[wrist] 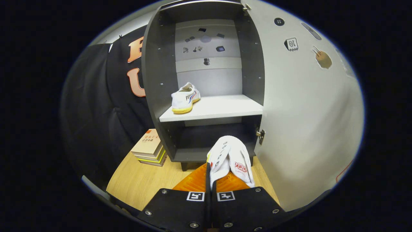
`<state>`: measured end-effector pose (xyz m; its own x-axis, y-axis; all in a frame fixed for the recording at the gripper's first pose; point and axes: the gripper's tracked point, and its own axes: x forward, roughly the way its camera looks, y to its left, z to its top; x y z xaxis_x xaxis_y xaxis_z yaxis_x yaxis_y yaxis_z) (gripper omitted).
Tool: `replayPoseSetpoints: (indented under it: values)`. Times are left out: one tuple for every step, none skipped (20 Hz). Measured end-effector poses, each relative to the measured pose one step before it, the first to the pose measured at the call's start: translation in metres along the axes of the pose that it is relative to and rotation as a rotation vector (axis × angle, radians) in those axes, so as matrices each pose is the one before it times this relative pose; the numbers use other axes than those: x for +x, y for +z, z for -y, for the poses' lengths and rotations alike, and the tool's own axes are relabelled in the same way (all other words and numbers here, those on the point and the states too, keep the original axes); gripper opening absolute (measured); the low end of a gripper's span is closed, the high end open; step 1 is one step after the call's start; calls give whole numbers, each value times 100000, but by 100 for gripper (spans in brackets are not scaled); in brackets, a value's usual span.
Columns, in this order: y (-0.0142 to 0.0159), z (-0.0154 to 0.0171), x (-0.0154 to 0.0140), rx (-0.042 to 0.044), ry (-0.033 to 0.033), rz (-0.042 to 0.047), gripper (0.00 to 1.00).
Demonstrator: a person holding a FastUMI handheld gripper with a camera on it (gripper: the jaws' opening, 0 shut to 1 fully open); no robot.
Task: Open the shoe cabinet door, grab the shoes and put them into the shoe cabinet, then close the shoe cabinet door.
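Observation:
The dark grey shoe cabinet (154,80) stands ahead with its pale door (305,112) swung wide open to the right. One white shoe with a yellow sole (185,98) rests on the left part of the white shelf (225,109). My gripper (210,174) is shut on a second white shoe (230,158), pinching its side wall. That shoe hangs in front of the cabinet's lower compartment, below the level of the shelf.
A stack of books (149,147) lies on the wooden floor (141,180) by the cabinet's left foot. Black cloth covers the wall on the left. The right part of the shelf is bare. Small objects show through the cabinet's open back.

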<state>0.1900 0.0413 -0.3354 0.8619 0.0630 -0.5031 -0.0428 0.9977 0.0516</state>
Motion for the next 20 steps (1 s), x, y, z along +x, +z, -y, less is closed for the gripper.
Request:
replayPoseSetpoints:
  values:
    - [1395, -198, 222, -1206, -71, 1616, 0]
    - [1338, -178, 441, -783, 388, 1415, 0]
    - [1334, -322, 637, -412, 705, 1412, 0]
    - [1198, -180, 715, -281, 801, 1214, 0]
    - [1109, -9, 833, -186, 630, 1075, 0]
    - [888, -76, 795, -221, 487, 897, 0]
    - [915, -14, 1335, -529, 314, 745, 0]
    - [625, 183, 1103, -440, 100, 81, 0]
    - [474, 164, 1159, -28, 17, 152, 0]
    - [458, 155, 1257, 331, 405, -164, 0]
    - [338, 56, 1175, 241, 550, -441, 0]
    - [339, 167, 1228, 404, 416, -456, 0]
    - [606, 490, 1343, 406, 192, -96, 0]
    - [350, 435, 1311, 200, -104, -323, 0]
    - [377, 358, 1364, 524, -60, 116, 0]
    - [503, 252, 1267, 460, 422, 450, 0]
    - [469, 229, 1160, 163, 707, -61, 0]
    - [332, 308, 1120, 210, 434, -620, 0]
    - [178, 361, 1057, 436, 216, -830, 0]
    - [282, 309, 987, 311, 422, -138, 0]
